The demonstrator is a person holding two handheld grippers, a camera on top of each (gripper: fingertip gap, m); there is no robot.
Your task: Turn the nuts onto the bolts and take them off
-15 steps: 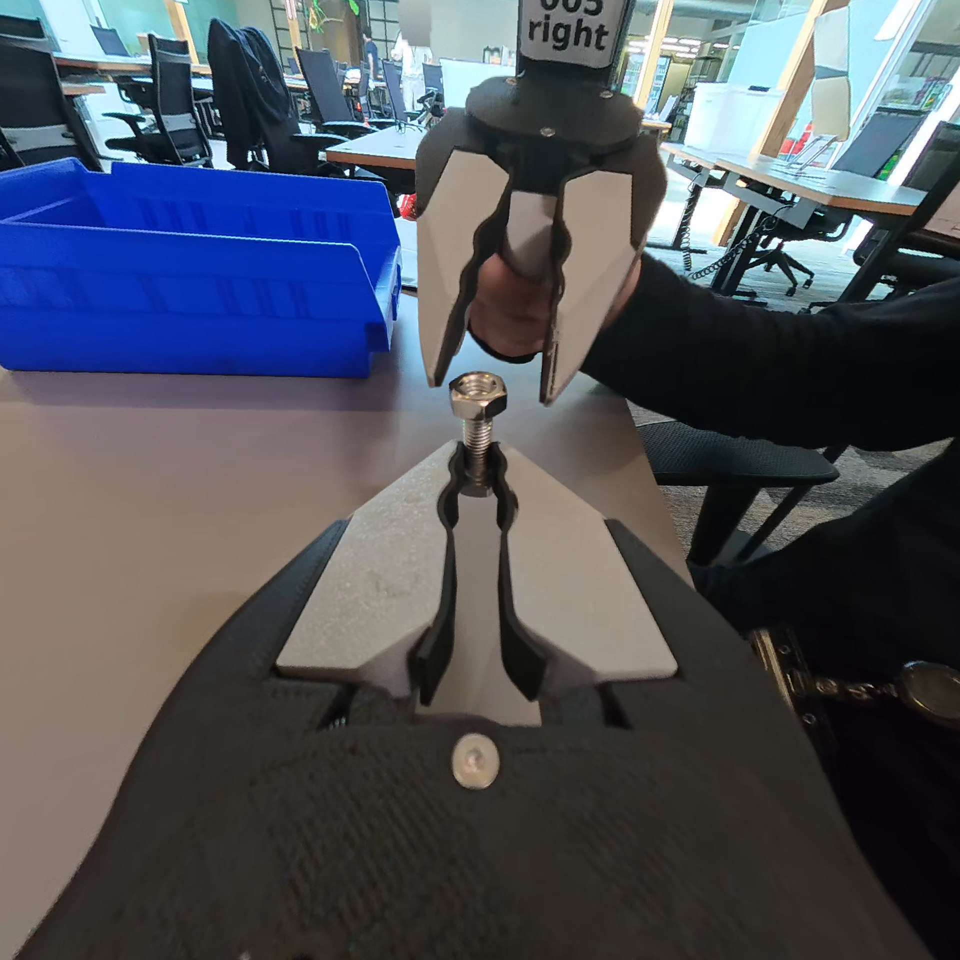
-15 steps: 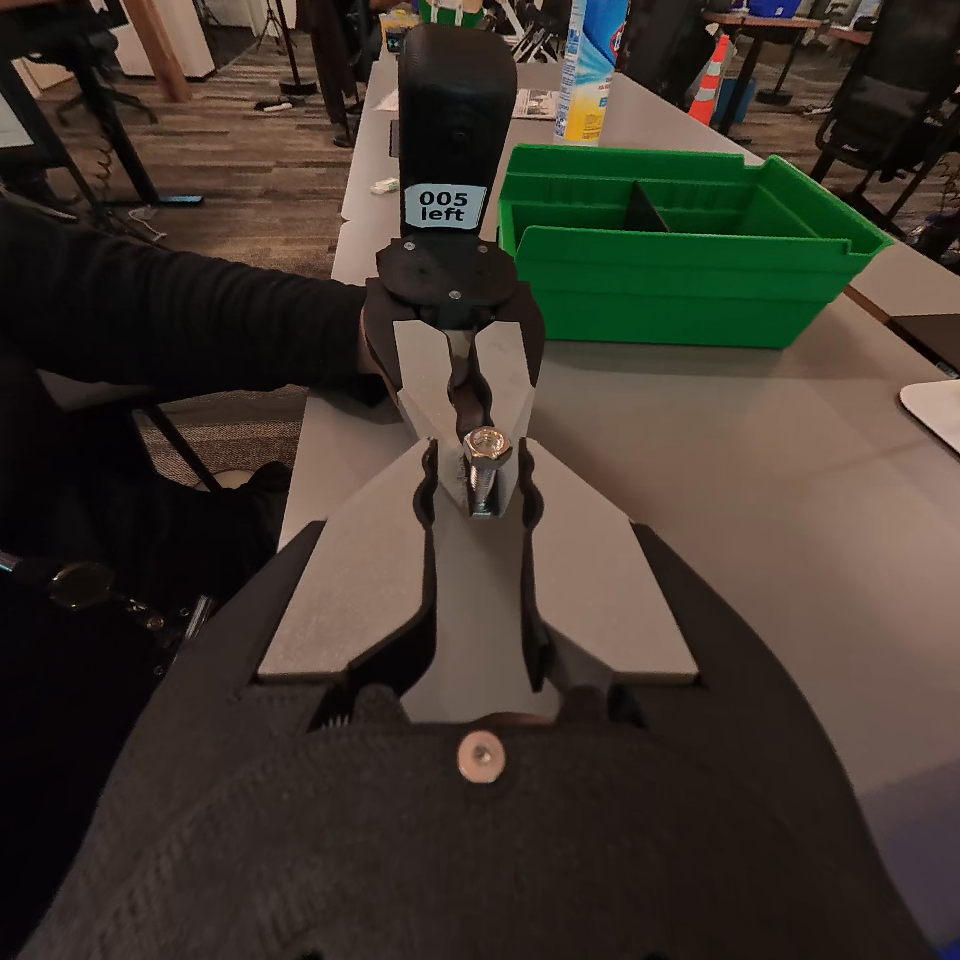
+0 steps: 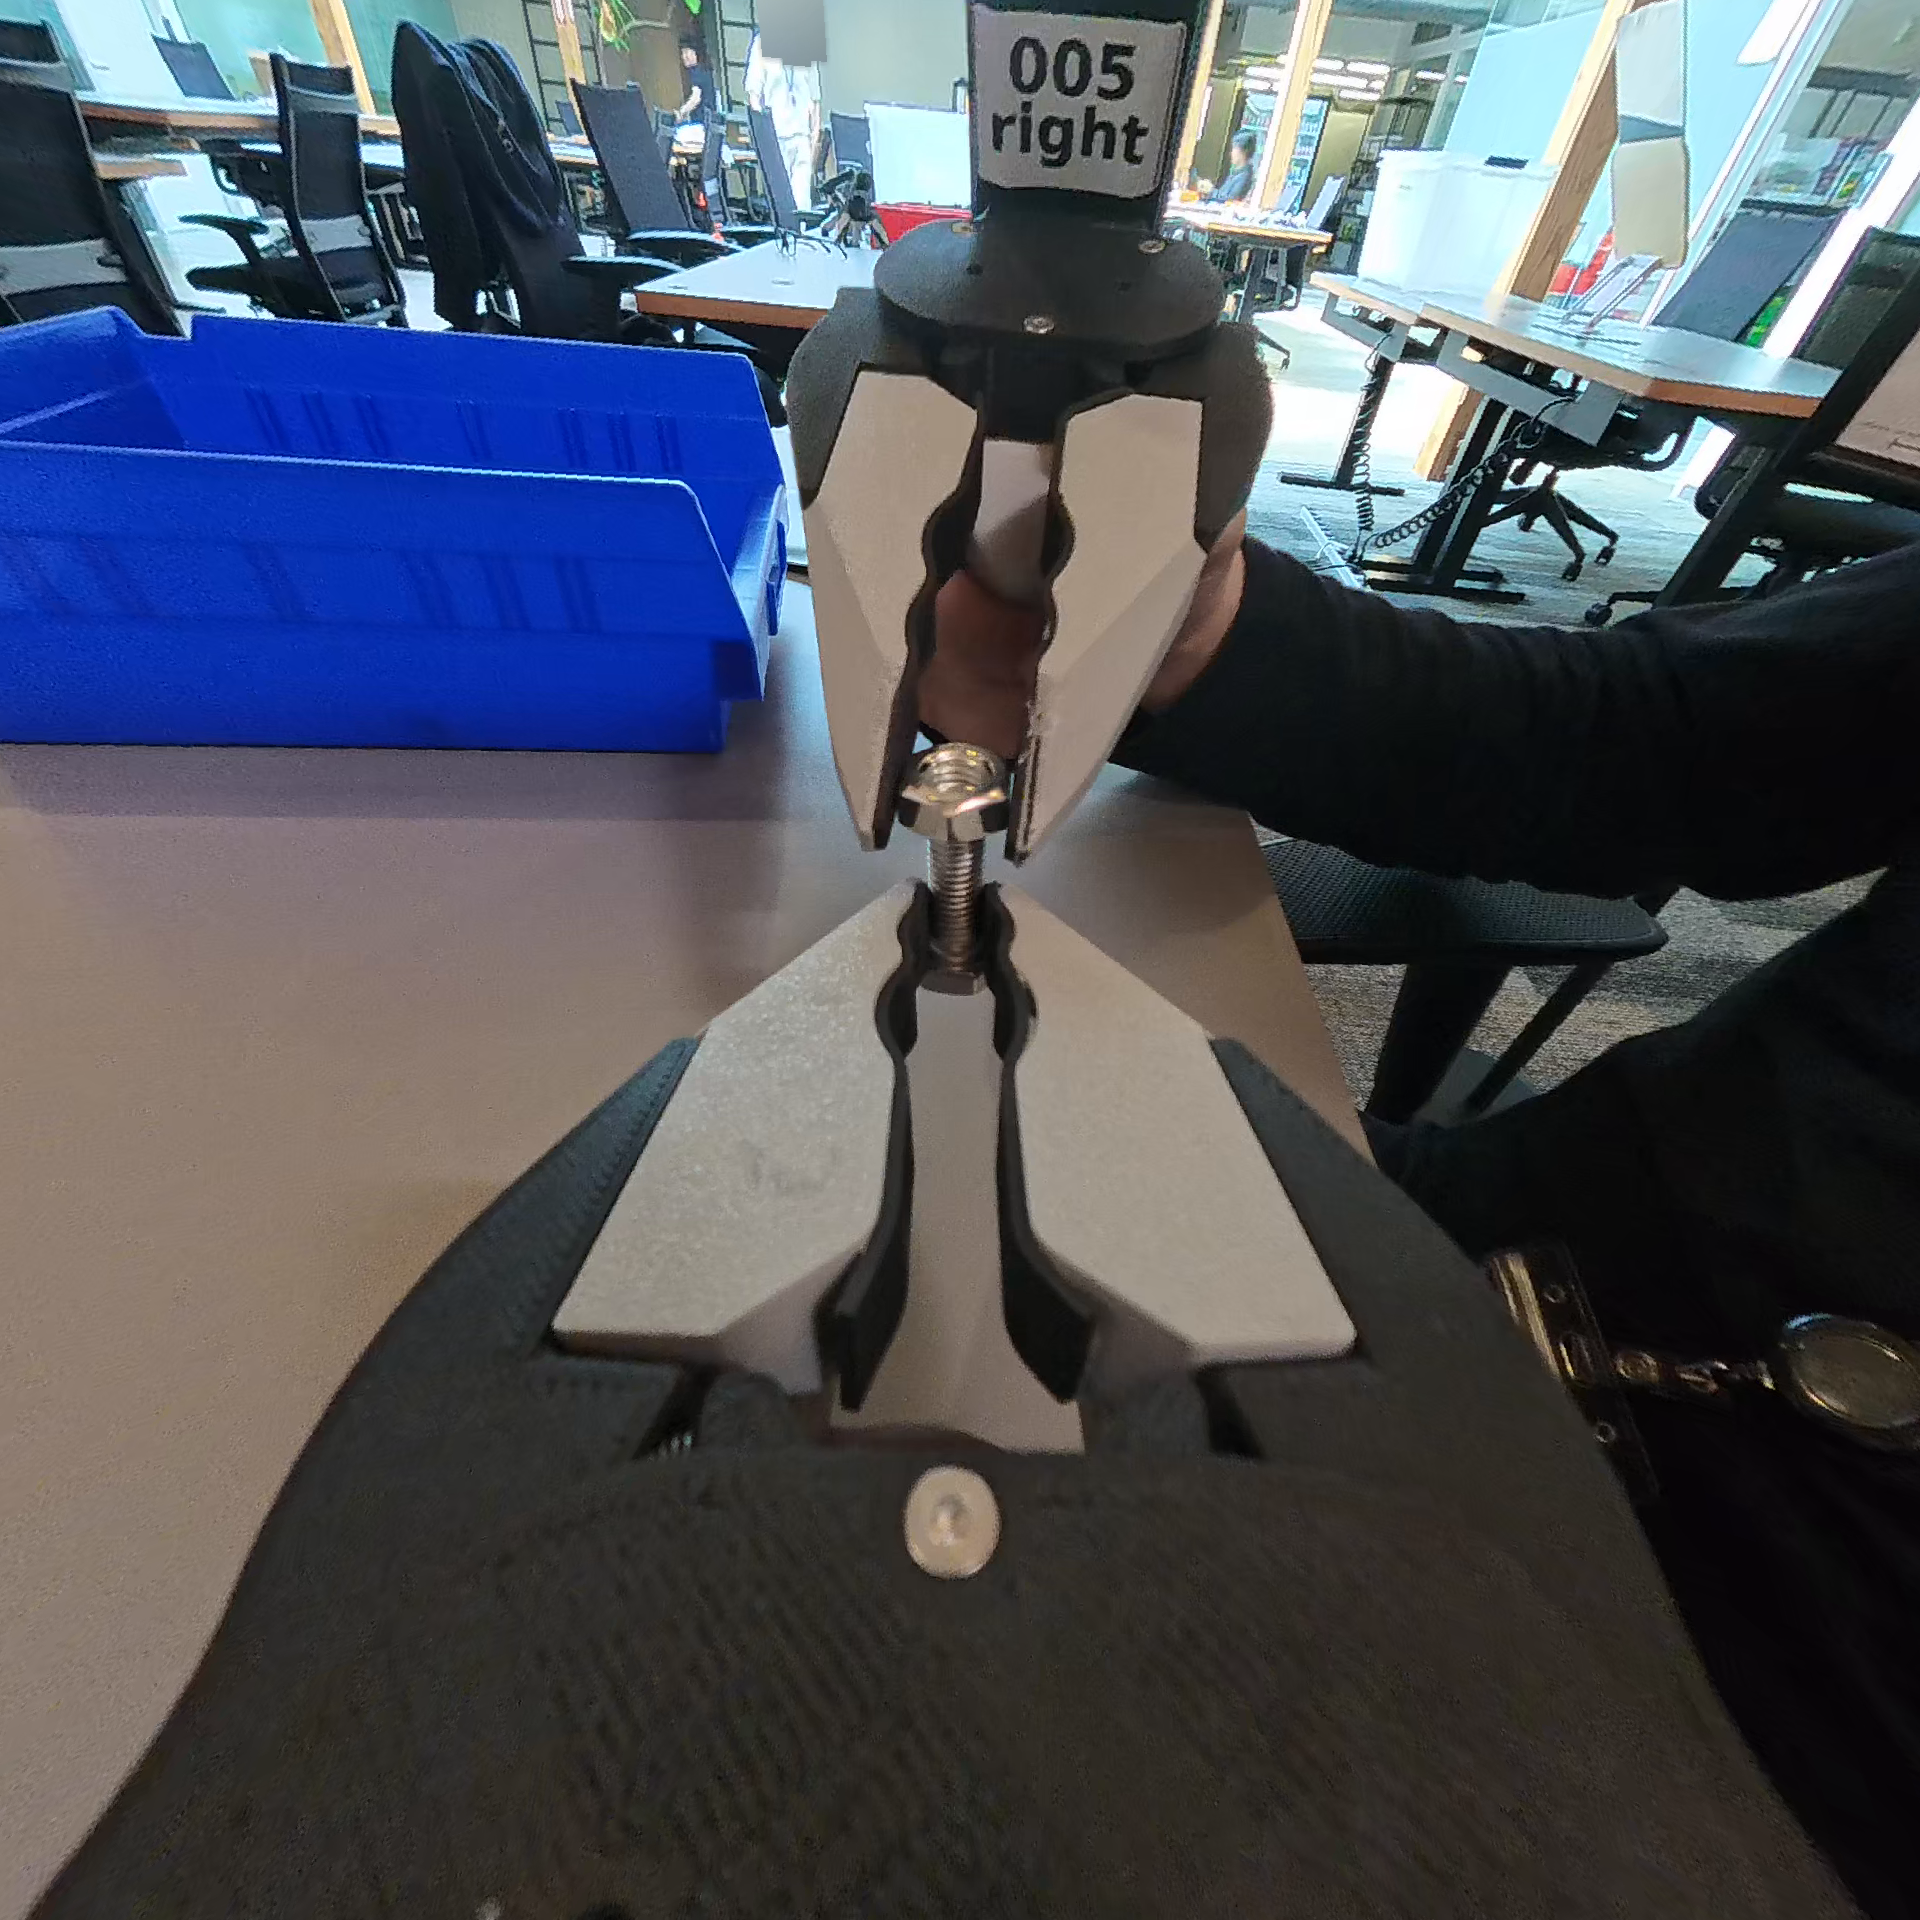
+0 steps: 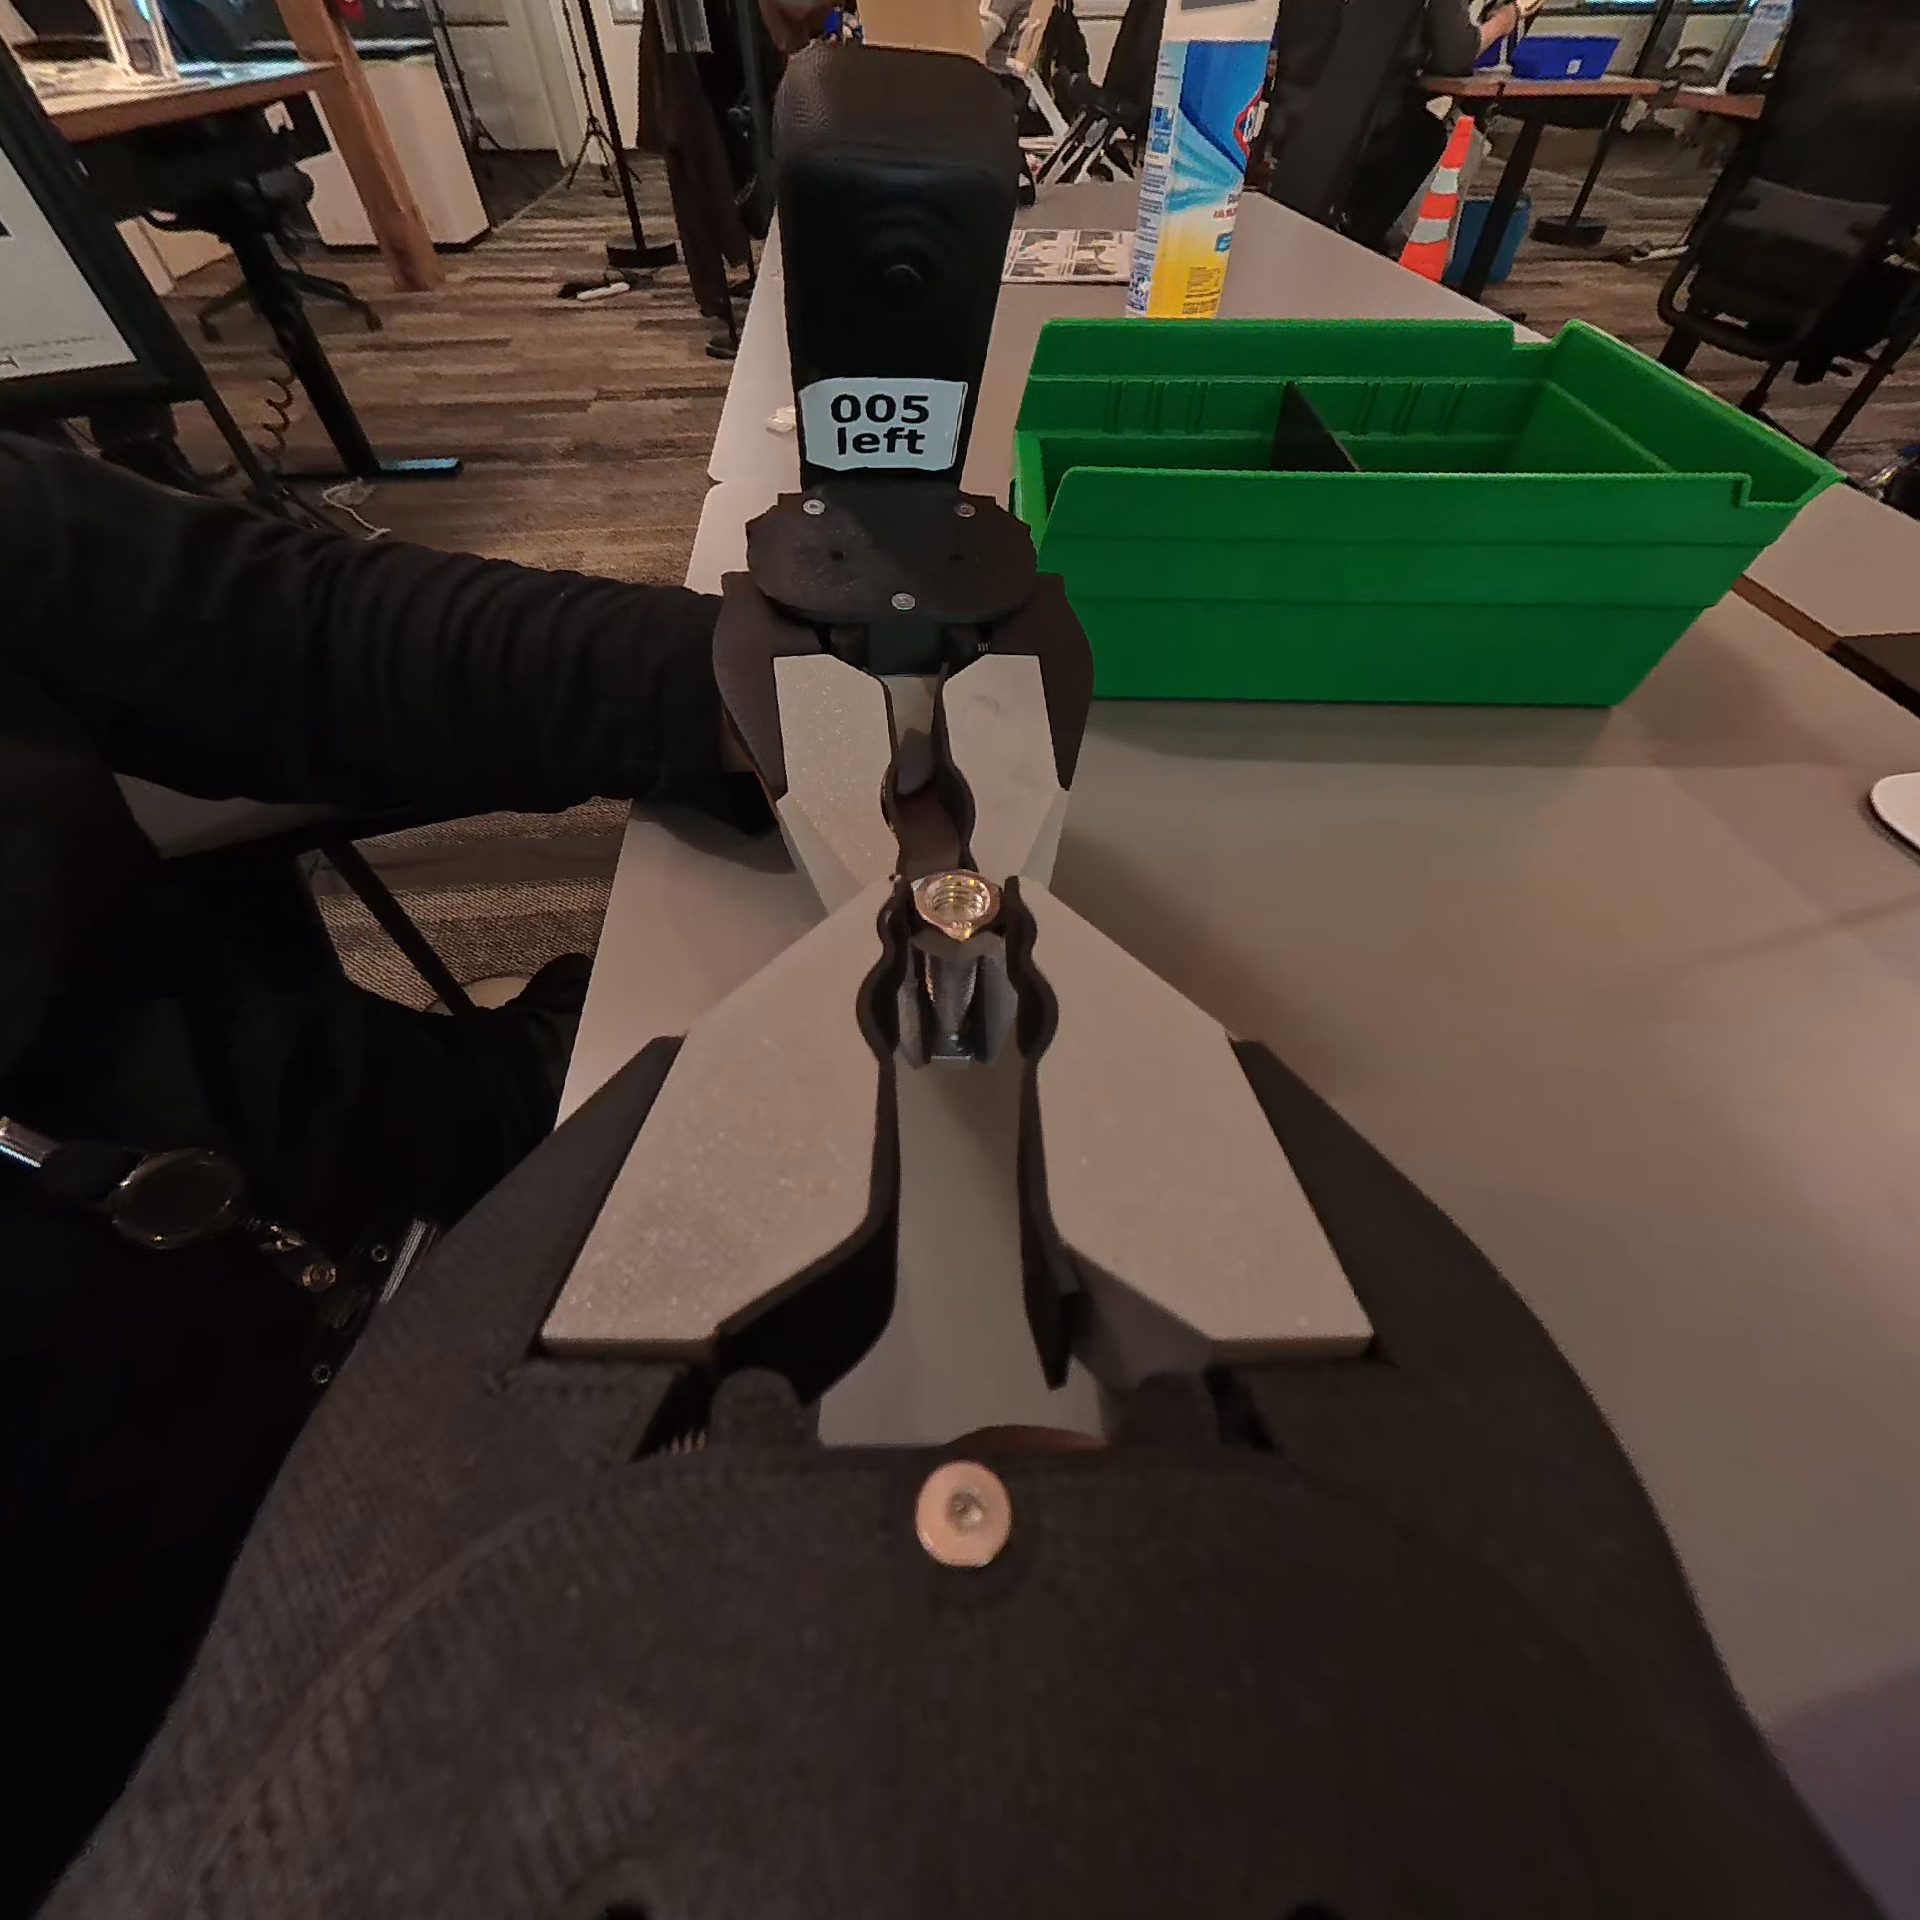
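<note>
The left gripper (image 3: 954, 935) is clamped tight on the threaded steel bolt (image 3: 951, 902). At its 12 o'clock, the right gripper (image 4: 951, 935) pinches the silver hexagonal nut (image 4: 954, 907) atop that bolt.

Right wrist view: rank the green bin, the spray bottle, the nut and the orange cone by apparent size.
1. green bin
2. spray bottle, cut off by the top edge
3. orange cone, far back, so its true size is unsure
4. nut, smallest though nearest
</note>
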